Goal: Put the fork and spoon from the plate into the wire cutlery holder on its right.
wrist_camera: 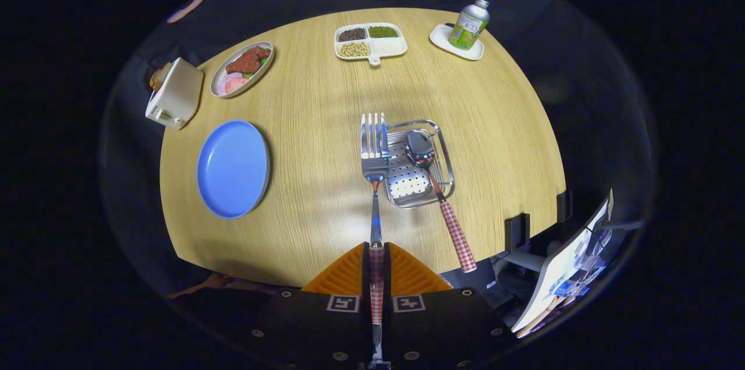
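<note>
Gripper view: gripper (377, 253) clamped on fork (374, 155), both fingers pressed against its checked handle, jaws nearly together around it. Fork's long axis running straight ahead along the fingers, tines pointing away, held above the round wooden table (314, 125). Tines overlapping the near-left rim of the wire cutlery holder (416, 163), which sits just ahead and slightly right of the fingers. Height of the fork above the holder not readable from here.

Spoon (436, 184) already in the holder, bowl resting on the perforated base, checked handle slanting back over the near rim toward the right of the fingers. Blue plate (233, 168) well to the left, bare of cutlery. So, 1 of 2 pieces delivered, the 2nd in hand.

Relation that matters: holder lying ahead and a little right of the fork's axis, spoon occupying its right half, left half free. Probable need: a small shift right and forward, then a lowering so the tines land on the perforated base beside the spoon's bowl rather than on the rim. Risk, as a judgement: tines catching the wire edge, or nudging the spoon.

Farther off: divided dish of beans (369, 42), oval dish of food (241, 69), bottle (469, 24) on a small tray, toaster (174, 94) at the table's left edge.
</note>
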Tool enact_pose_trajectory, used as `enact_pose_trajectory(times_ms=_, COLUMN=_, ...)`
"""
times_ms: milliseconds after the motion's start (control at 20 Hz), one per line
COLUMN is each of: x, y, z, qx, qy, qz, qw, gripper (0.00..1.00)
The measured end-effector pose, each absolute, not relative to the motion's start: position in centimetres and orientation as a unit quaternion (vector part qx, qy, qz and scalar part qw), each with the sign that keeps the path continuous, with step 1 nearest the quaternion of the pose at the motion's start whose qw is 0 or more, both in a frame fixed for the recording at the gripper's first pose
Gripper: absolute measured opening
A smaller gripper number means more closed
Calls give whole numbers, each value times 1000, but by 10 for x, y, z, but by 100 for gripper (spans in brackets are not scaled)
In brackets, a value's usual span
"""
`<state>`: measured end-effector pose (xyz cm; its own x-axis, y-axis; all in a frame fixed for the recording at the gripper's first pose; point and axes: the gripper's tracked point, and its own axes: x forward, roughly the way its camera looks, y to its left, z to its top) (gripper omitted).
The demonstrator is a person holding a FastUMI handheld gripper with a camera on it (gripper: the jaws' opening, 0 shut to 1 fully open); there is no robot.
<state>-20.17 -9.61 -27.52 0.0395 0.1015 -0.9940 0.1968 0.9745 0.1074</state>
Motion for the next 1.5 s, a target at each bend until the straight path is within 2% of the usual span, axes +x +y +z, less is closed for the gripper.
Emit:
enact_pose_trajectory(times_ms=500, x=-215, y=-125, z=-284, qx=95, qy=772, qz=48, qw=627, gripper=7)
enact_pose_trajectory(times_ms=950, x=-213, y=-137, z=-287, qx=66, qy=814, qz=93, qw=570, gripper=7)
enact_pose_trajectory(times_ms=1200, x=-202, y=-136, z=-289, qx=80, qy=815, qz=96, qw=566, gripper=12)
enact_pose_trajectory(times_ms=1350, x=-185, y=-138, z=-281, qx=83, qy=801, qz=100, qw=585, gripper=15)
enact_pose_trajectory(times_ms=1500, x=-166, y=-143, z=-277, qx=92, qy=780, qz=88, qw=613, gripper=22)
